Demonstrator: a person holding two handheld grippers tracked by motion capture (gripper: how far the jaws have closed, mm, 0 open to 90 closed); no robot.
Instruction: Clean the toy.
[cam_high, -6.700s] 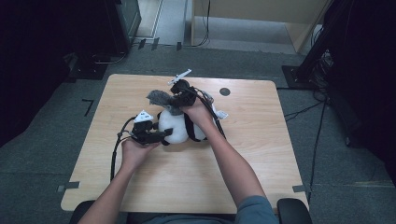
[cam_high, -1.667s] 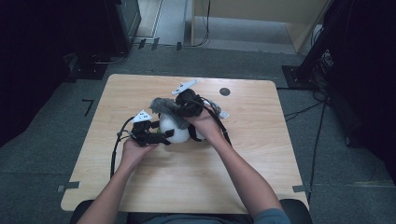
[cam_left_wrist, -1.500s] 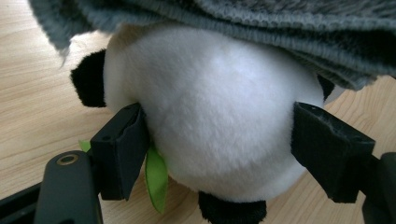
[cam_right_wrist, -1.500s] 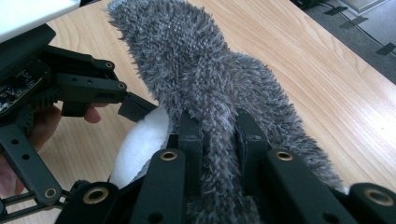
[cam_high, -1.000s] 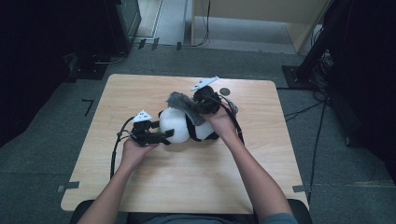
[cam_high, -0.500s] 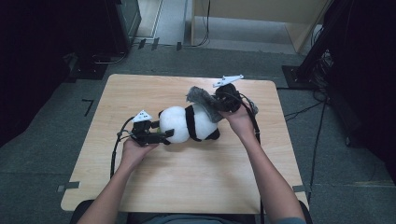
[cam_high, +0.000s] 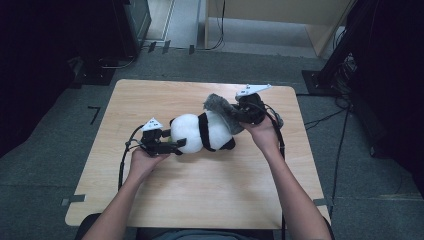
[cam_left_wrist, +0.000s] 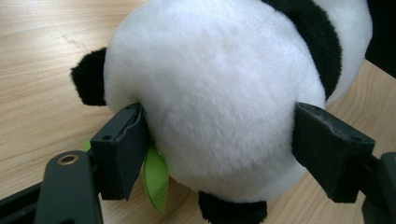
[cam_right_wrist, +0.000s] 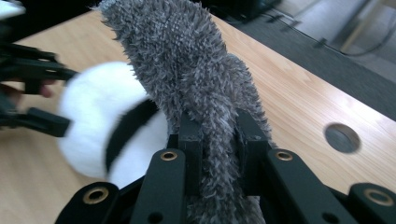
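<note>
A black-and-white plush panda (cam_high: 200, 131) lies on its side in the middle of the wooden table (cam_high: 200, 200). My left gripper (cam_high: 177, 145) grips its round white head (cam_left_wrist: 219, 84) from both sides, the pads (cam_left_wrist: 123, 144) pressed into the fur beside a green felt leaf (cam_left_wrist: 156, 177). My right gripper (cam_high: 239, 114) is shut on a grey fuzzy cloth (cam_high: 220, 106) that hangs at the panda's far end. In the right gripper view the cloth (cam_right_wrist: 187, 65) rises from between my closed jaws (cam_right_wrist: 219, 135), with the panda (cam_right_wrist: 93, 121) and the left gripper (cam_right_wrist: 32, 88) behind it.
A round hole (cam_right_wrist: 342, 137) is cut in the tabletop near the right gripper. Cables (cam_high: 122, 165) trail from both grippers across the table. Dark equipment and a grey floor surround the table; its near half is bare wood.
My right gripper has carried the grey cloth to the right and toward the far edge. The panda's body now lies stretched out to the right. The left gripper has stayed put.
</note>
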